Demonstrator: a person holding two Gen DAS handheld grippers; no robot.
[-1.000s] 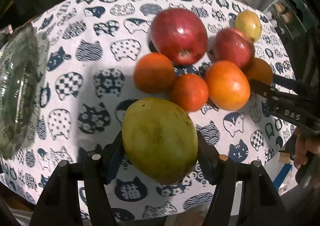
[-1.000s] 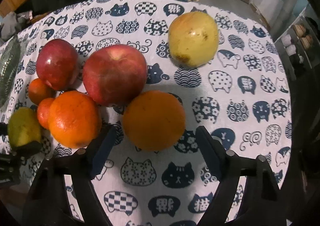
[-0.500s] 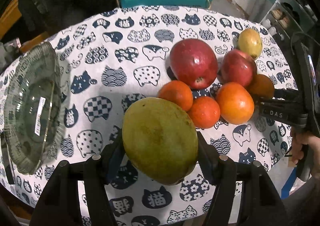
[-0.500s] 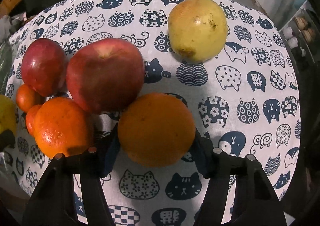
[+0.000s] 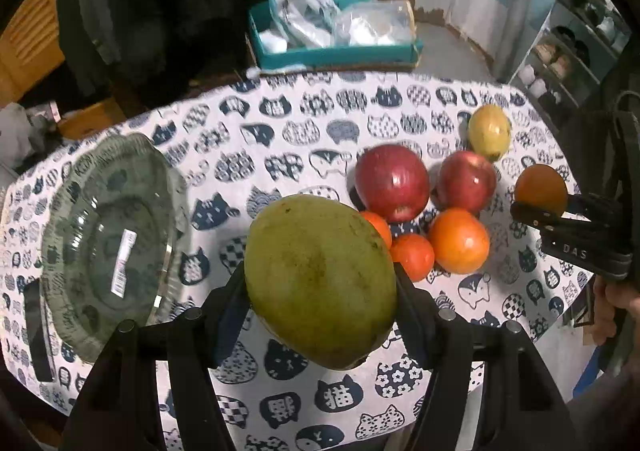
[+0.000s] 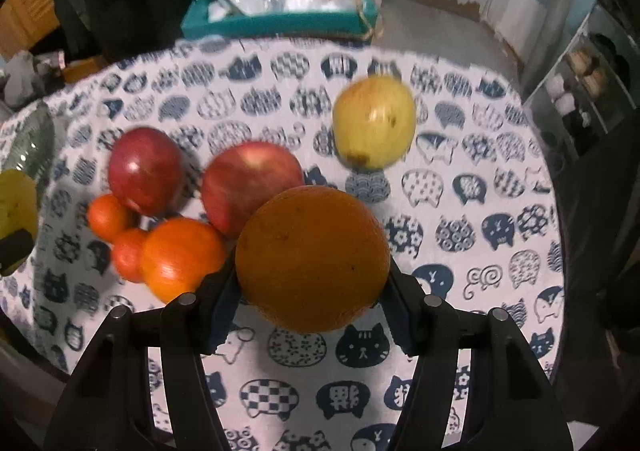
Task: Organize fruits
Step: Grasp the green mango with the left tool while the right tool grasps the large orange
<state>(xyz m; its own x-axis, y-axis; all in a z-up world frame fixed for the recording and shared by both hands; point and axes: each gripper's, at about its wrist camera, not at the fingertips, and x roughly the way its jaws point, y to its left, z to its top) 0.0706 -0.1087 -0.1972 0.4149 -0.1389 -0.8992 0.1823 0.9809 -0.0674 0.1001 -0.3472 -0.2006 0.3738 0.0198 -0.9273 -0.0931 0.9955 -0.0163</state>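
My left gripper [image 5: 320, 291] is shut on a large green mango [image 5: 320, 279] and holds it above the cat-print tablecloth [image 5: 280, 131]. A glass bowl [image 5: 108, 239] sits to its left. My right gripper [image 6: 312, 291] is shut on a big orange [image 6: 312, 257], lifted off the cloth; this orange also shows in the left wrist view [image 5: 540, 187]. On the cloth lie two red apples [image 6: 144, 169] [image 6: 248, 183], an orange [image 6: 180, 255], two small tangerines [image 6: 106, 217] [image 6: 128, 253] and a yellow guava [image 6: 374, 121].
A teal box [image 5: 336, 55] with plastic bags stands behind the table's far edge. A shelf rack [image 5: 572, 51] is at the far right. A dark flat object [image 5: 38, 331] lies left of the bowl. The mango shows at the right wrist view's left edge [image 6: 16, 207].
Both grippers rose, each carrying its fruit. The right gripper closed on the big orange and lifted it off the cloth. The left view now takes in the bowl and teal box.
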